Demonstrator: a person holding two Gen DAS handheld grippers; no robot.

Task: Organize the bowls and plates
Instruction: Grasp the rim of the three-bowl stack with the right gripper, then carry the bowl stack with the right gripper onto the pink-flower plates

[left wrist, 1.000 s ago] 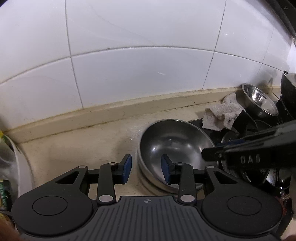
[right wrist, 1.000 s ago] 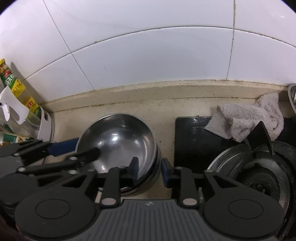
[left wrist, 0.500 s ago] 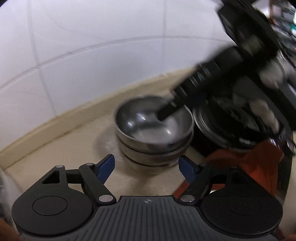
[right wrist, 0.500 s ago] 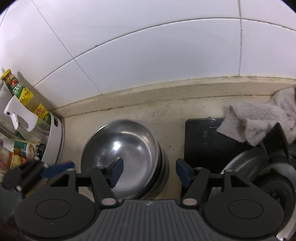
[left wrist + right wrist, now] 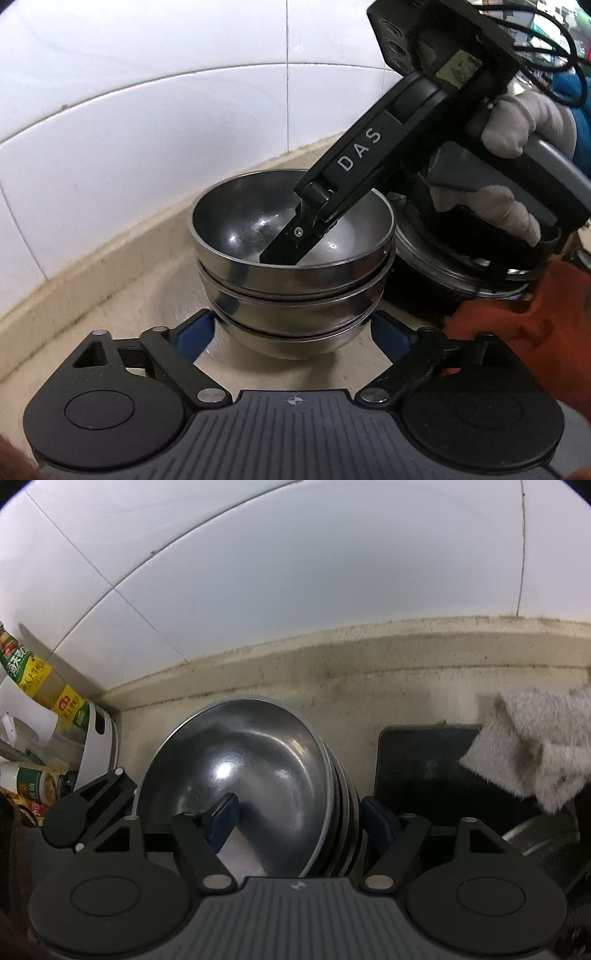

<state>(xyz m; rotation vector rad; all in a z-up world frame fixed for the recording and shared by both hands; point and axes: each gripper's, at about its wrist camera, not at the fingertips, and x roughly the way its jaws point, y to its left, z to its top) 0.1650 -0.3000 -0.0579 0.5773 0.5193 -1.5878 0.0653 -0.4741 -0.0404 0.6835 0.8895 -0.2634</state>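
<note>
A stack of several steel bowls (image 5: pixel 291 295) stands on the beige counter by the tiled wall. My left gripper (image 5: pixel 293 334) sits low at the stack's near side. Its jaws are opening, with one blue pad on each side of the lowest bowl and no visible press on it. My right gripper (image 5: pixel 299 819) comes down from the upper right, held by a gloved hand (image 5: pixel 517 122). Its jaws are opening too. Its left finger (image 5: pixel 221 819) reaches inside the top bowl (image 5: pixel 251 771), and its right finger (image 5: pixel 376 819) stays outside the stack's right wall.
A grey towel (image 5: pixel 528 746) lies on the black stove top (image 5: pixel 424 760) right of the stack, beside a round metal burner ring (image 5: pixel 461 266). Bottles (image 5: pixel 37 672) stand in a white rack at the left. An orange sleeve (image 5: pixel 524 325) fills the lower right.
Both grippers went from nearly shut to wide apart and sank toward the stack. The left one rolled and dropped to the stack's base. The right one's finger now dips inside the top bowl.
</note>
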